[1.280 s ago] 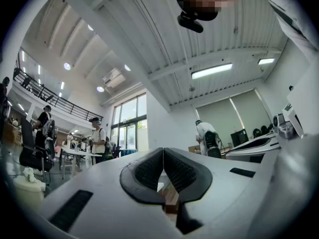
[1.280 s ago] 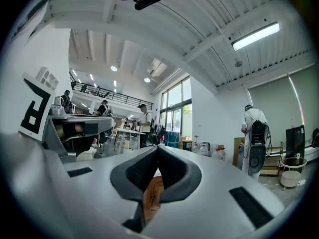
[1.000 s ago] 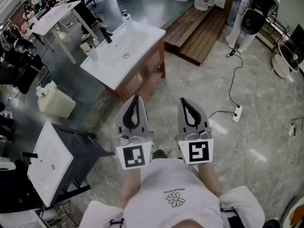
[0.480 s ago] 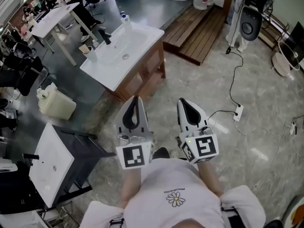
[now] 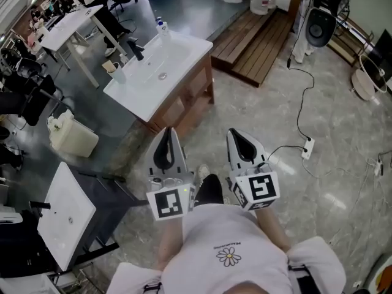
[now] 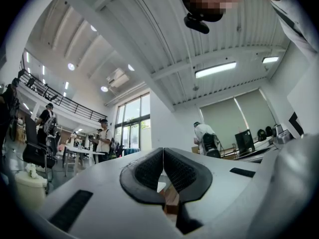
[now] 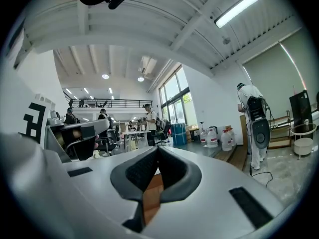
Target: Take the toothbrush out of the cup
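Note:
A pale cup (image 5: 117, 71) stands on the left corner of the white basin (image 5: 174, 63) of a wooden vanity, far ahead of both grippers. It is too small to make out a toothbrush in it. My left gripper (image 5: 168, 130) and my right gripper (image 5: 234, 132) are held side by side in front of the person's chest, well short of the vanity. Each points forward with its jaws shut and nothing between them. The left gripper view shows its pads (image 6: 149, 169) pressed together, and the right gripper view shows its pads (image 7: 142, 169) meeting too.
A black faucet (image 5: 136, 47) and a bottle (image 5: 161, 25) stand on the basin. A second white sink (image 5: 61, 210) on a dark stand is at lower left, with a white canister (image 5: 73, 133) behind it. A wooden platform (image 5: 254, 41) and a cable with a power strip (image 5: 307, 144) lie to the right.
The right gripper has rolled, so its marker cube now sits tilted, and it has sunk a little. The left gripper has hardly moved. A shoe now shows between the grippers.

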A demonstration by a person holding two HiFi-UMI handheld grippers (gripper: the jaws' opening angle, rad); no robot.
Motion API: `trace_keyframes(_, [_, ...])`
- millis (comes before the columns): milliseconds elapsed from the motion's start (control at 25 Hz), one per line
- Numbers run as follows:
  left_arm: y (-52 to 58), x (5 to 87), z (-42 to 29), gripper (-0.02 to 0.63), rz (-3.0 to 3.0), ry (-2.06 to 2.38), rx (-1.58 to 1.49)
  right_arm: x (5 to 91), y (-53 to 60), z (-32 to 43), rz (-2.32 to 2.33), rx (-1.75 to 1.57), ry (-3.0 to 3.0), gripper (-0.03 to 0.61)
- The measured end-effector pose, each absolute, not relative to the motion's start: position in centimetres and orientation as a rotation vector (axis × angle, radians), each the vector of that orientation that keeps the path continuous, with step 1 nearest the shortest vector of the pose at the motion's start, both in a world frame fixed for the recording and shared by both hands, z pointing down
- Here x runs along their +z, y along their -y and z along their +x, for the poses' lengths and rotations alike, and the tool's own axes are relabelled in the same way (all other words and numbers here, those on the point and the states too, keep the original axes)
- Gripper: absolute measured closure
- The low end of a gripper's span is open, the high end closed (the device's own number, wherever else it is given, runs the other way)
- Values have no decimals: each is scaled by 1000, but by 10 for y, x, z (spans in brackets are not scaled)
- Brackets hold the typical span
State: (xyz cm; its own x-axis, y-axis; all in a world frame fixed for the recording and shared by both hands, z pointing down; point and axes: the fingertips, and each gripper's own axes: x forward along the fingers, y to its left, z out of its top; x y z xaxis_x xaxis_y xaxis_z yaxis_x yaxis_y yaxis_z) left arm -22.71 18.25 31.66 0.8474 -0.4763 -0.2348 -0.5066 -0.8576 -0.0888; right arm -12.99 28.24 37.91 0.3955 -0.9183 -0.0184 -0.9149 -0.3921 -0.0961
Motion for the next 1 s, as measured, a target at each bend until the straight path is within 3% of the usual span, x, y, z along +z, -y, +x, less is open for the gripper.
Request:
trace_keyframes(680, [-82, 323, -112, 597, -2843, -732, 300, 368, -191, -19, -2602, 84, -1722, 566])
trace_keyframes(1000, [30, 292, -6, 597, -2865, -705, 359, 325, -73, 114, -2630, 234, -1665, 566])
